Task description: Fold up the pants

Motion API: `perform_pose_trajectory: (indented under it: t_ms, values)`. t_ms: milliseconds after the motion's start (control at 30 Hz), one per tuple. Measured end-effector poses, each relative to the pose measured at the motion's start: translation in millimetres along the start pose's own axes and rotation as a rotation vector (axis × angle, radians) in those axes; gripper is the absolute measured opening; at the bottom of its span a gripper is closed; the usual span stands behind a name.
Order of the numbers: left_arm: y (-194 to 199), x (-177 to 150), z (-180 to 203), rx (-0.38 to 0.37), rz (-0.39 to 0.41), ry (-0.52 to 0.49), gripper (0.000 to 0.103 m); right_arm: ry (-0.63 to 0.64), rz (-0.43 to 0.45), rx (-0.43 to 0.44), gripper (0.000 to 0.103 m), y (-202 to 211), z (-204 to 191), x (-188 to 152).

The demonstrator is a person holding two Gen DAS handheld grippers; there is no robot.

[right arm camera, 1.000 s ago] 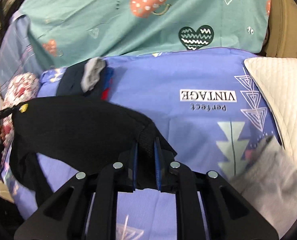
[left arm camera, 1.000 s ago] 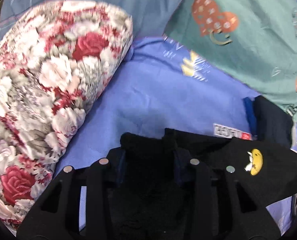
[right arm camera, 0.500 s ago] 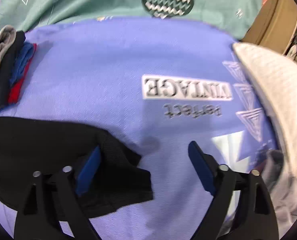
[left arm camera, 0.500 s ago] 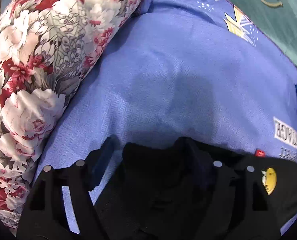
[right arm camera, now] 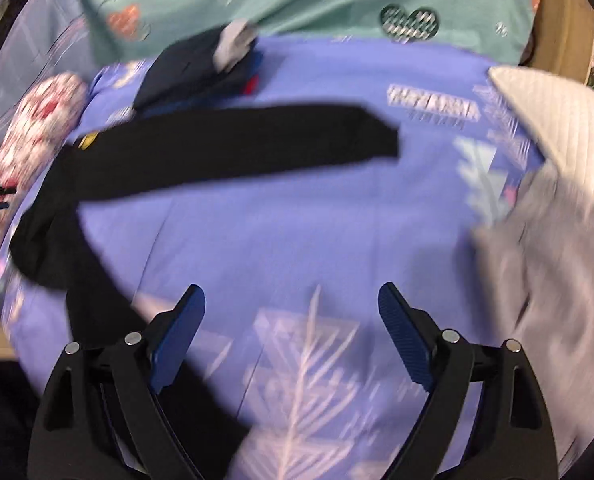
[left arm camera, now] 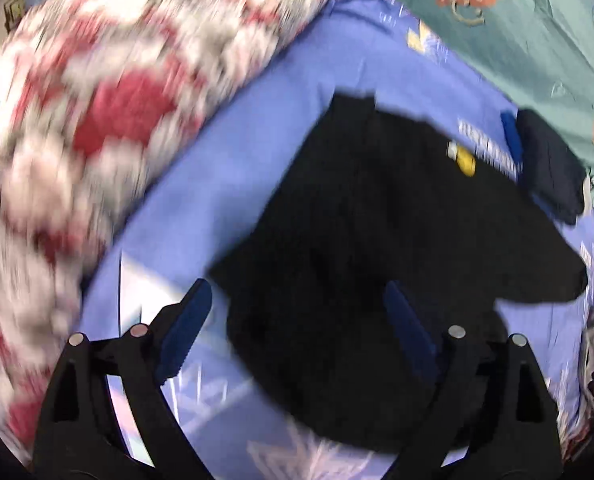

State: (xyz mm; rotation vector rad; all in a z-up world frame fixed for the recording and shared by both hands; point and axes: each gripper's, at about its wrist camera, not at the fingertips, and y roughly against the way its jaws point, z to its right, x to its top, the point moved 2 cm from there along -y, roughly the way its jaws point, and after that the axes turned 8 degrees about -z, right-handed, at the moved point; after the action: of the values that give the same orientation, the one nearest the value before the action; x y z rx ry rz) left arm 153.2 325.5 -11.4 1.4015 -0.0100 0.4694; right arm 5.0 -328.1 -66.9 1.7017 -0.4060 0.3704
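Both grippers have let go of the black fabric pants [left arm camera: 377,240] since a second ago and pulled back — the left gripper [left arm camera: 297,320] and the right gripper [right arm camera: 293,320] each now hang with blue-padded jaws spread wide and nothing between them. From the right wrist camera the pants lie flat on the purple printed bedsheet [right arm camera: 281,232], one leg stretched rightward, another trailing near-left. A stack of folded dark clothes [right arm camera: 205,68] sits just beyond them at the far edge, with a red-and-white floral quilt roll [left arm camera: 117,100] to the left and a grey garment [right arm camera: 537,272] to the right — both blurred.
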Motion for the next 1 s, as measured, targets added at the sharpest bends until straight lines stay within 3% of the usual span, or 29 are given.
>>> perform_pose_trajectory:
  t_ms: [133,267,333,400,433,467,500,600,700,900,1000]
  values:
    - [-12,-40,-23,-0.029,-0.019,0.046,0.089,-0.039,-0.038,0.079,0.088,-1,-18,-59]
    - [-38,-44,-22,-0.075,-0.040,0.076,0.088,-0.085,-0.037,0.120,0.088,4,-21,-79]
    - [-56,-41,-10,-0.073,-0.037,0.059,0.087,-0.125,-0.039,0.185,0.088,7,-28,-94]
    - [-58,-38,-2,-0.074,-0.020,0.029,0.080,-0.138,-0.055,0.229,0.088,2,-36,-100]
    - [-58,-37,0,-0.081,-0.016,0.025,0.066,-0.126,-0.069,0.213,0.087,-3,-39,-99]
    - [-59,-36,2,-0.116,-0.025,0.022,0.054,-0.109,-0.082,0.190,0.077,-8,-44,-99]
    - [-61,-35,3,-0.131,-0.038,0.024,0.033,-0.088,-0.101,0.173,0.067,-17,-48,-97]
    - [-64,-32,7,-0.135,-0.025,0.019,0.022,-0.057,-0.118,0.144,0.020,-35,-51,-90]
    - [-54,-35,8,-0.140,0.010,0.017,0.015,0.013,-0.115,0.154,0.013,-37,-60,-80]
    - [9,-39,18,-0.171,0.141,-0.017,0.013,-0.036,0.136,0.140,0.012,43,-23,-46]
    - [35,-49,28,-0.183,0.164,-0.053,0.014,-0.082,0.189,0.086,0.012,72,6,-37]
